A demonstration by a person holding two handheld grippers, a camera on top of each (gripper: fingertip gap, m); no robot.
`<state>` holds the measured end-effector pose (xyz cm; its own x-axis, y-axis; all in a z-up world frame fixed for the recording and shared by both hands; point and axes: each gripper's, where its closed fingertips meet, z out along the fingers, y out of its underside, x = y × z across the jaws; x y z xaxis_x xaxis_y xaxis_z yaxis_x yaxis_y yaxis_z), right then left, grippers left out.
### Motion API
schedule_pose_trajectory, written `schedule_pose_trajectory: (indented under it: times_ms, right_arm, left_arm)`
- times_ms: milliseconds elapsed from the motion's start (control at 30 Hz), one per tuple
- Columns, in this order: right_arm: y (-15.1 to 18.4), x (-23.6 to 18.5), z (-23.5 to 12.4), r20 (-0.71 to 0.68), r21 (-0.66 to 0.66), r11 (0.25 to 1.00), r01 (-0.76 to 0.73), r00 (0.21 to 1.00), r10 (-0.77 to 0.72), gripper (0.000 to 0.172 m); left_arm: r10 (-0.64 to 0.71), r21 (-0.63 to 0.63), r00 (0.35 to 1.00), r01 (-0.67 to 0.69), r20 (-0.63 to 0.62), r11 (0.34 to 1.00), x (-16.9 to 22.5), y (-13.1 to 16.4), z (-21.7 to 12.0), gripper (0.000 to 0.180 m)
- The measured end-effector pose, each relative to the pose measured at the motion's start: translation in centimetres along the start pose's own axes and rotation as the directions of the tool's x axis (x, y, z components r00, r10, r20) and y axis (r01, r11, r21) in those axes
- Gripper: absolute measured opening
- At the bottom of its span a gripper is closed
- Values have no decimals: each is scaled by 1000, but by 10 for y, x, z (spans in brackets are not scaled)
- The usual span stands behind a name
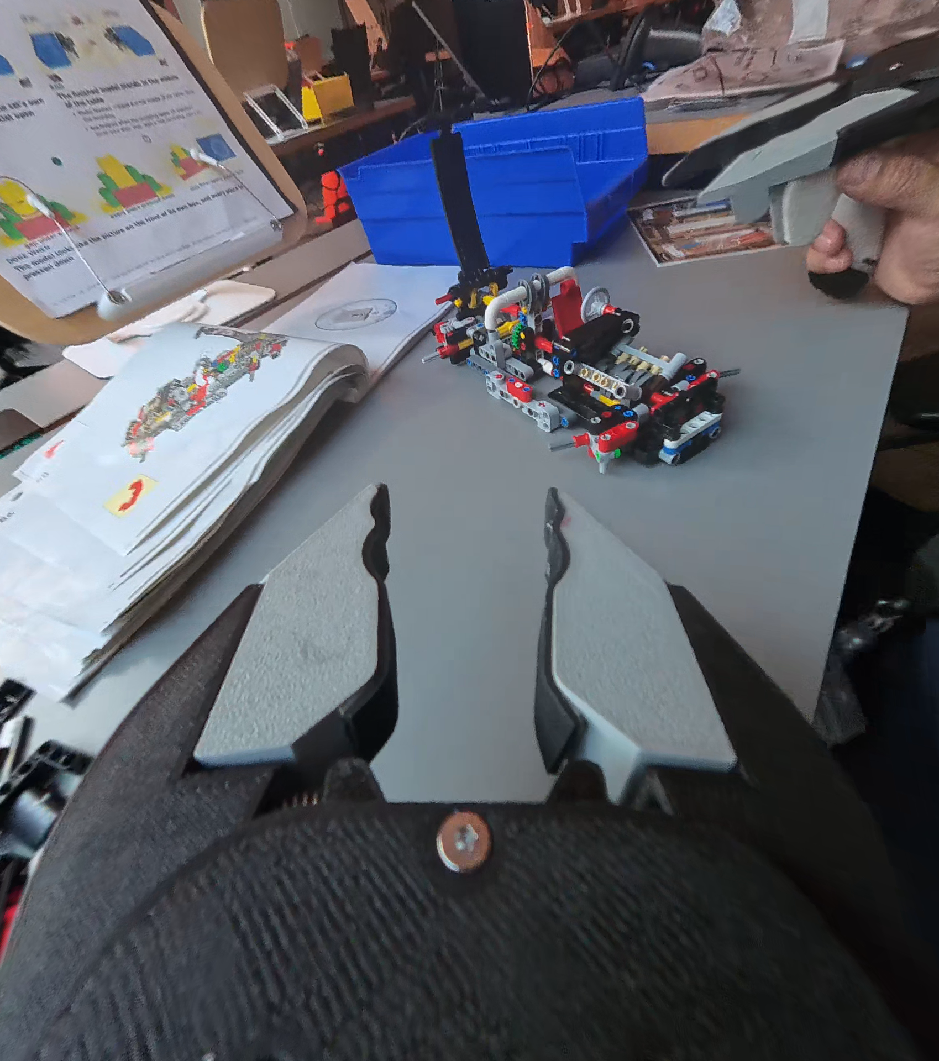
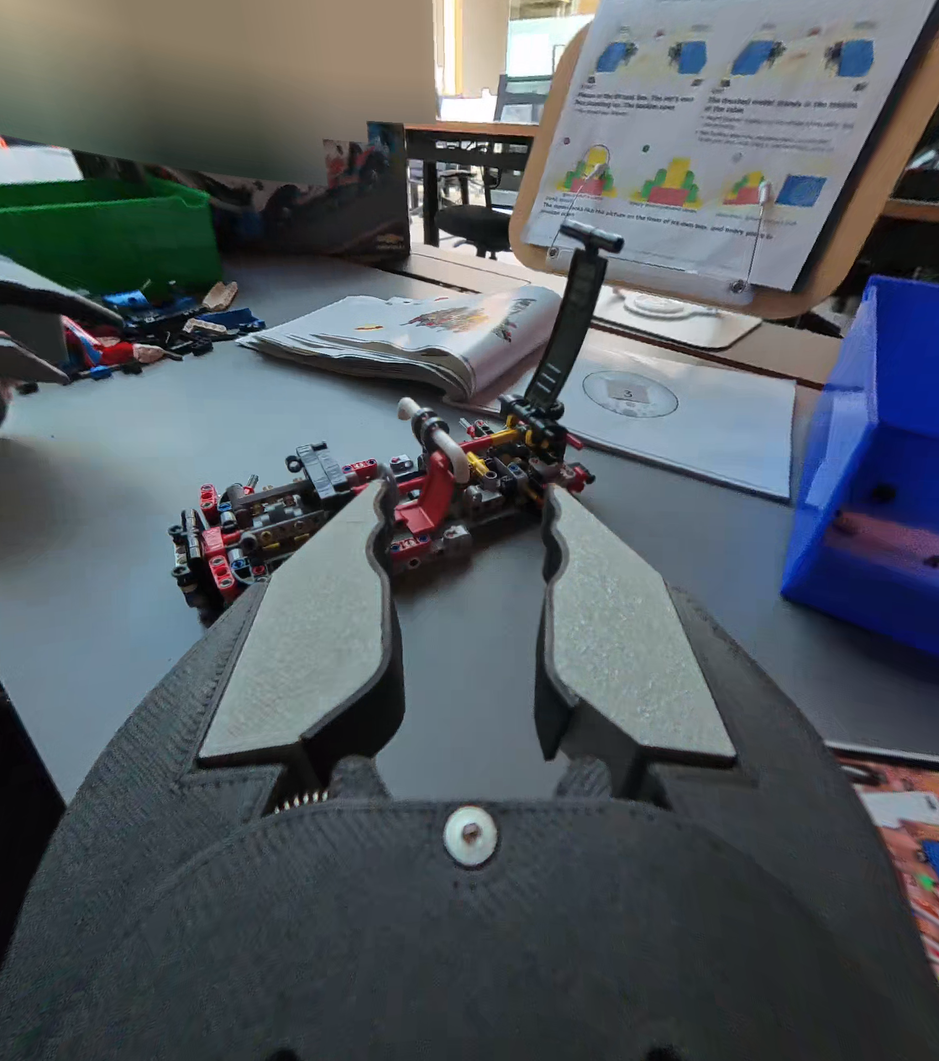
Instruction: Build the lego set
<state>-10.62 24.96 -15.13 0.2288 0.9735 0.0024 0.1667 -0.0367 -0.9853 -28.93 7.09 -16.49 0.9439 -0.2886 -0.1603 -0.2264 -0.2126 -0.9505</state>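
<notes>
A partly built brick car chassis (image 1: 582,367), in red, black and grey, lies on the grey table (image 1: 455,459) with a tall black beam (image 1: 458,201) standing up from its far end. My left gripper (image 1: 464,494) is open and empty above bare table, short of the chassis and to its left. My right gripper (image 2: 464,494) is open and empty. The chassis (image 2: 386,505) shows between and beyond its fingertips. In the left wrist view the right gripper (image 1: 685,189) is held by a hand, up and away from the chassis.
An open instruction booklet (image 1: 197,448) lies left of the chassis. A blue bin (image 1: 513,189) stands behind it, and a sheet on a wooden stand (image 1: 82,143) at the back left. Loose pieces (image 2: 168,327) lie before a green bin (image 2: 82,229). The table edge (image 1: 857,517) is on the right.
</notes>
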Motion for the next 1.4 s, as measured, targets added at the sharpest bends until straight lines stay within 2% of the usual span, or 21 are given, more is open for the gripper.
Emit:
schedule_pose_trajectory:
  times_ms: [67,133,200,233,300,400,600,967,1067,1200,1333,1400]
  right_arm:
    - [2,-4,-2,40,33,999,-40,998,39,45]
    - [-1,-9,-3,97,36,999,-28,995,25,46]
    - [6,-13,2,169,-4,1000,-25,985,26,42]
    - [8,-13,3,195,-19,999,-46,980,49,46]
    - [6,-12,7,228,-7,998,-68,971,68,44]
    - [8,-9,13,252,-44,994,-103,961,111,48]
    - [0,-4,7,260,15,987,-158,954,149,45]
    - [1,-4,9,254,9,988,-154,956,147,48]
    - [-2,0,9,230,34,989,-146,964,134,51]
    - [-6,13,7,179,66,985,-162,973,148,58]
    - [-38,42,-26,-33,289,954,-85,995,98,55]
    - [-47,59,-48,-140,375,925,-63,982,124,52]
  left_arm:
    - [6,-43,1000,-6,-19,999,5,5,9,54]
    - [-3,-32,1000,2,-25,999,7,2,14,52]
    - [-42,-30,999,41,-30,999,5,1,18,45]
    - [-60,-45,998,59,-28,997,3,3,19,43]
    - [-81,-56,997,80,-15,995,0,4,22,43]
    - [-76,-39,997,76,4,996,1,1,23,42]
    - [-23,-73,998,27,53,997,1,5,26,40]
    - [-108,-11,990,109,94,994,-5,-1,17,40]
    - [-125,-56,988,130,95,990,-2,5,17,43]
    - [-101,-54,993,104,56,993,7,4,17,42]
    - [-119,-2,993,119,24,993,9,-2,11,38]
    - [-137,29,990,136,30,990,5,-6,8,35]
